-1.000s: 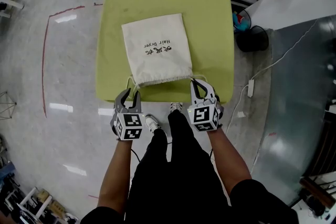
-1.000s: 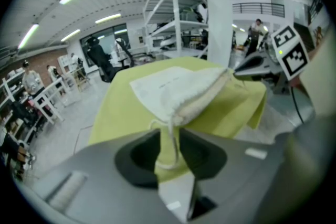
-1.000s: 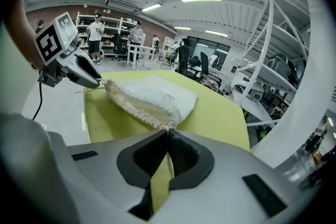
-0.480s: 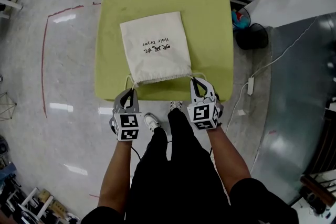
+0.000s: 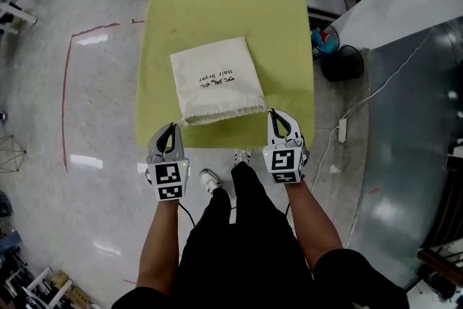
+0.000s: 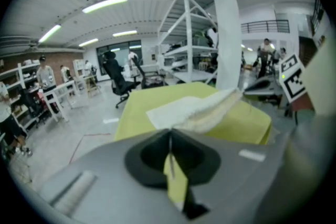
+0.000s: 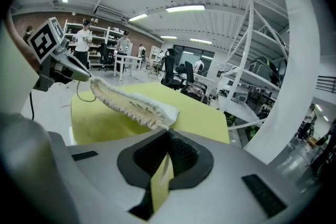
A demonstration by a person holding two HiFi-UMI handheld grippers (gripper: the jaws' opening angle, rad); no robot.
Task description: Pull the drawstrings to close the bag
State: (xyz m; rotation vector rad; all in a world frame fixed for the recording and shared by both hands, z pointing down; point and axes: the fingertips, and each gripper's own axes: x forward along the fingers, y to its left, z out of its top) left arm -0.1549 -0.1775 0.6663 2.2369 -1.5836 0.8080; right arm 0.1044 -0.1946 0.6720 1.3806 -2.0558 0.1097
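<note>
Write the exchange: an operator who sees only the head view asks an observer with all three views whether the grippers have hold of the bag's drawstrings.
Operator: The left gripper and right gripper sit at the bag's near corners. Are they shut?
Observer: Yes. Each gripper's own view shows its jaws together, with the gathered mouth running into the tip, so each seems to pinch the drawstring there.
Operator: Is the mouth lying flat on the table?
Observer: It seems not. The right gripper view shows it raised and strung between the grippers, with a loop of drawstring hanging by the left one.
</note>
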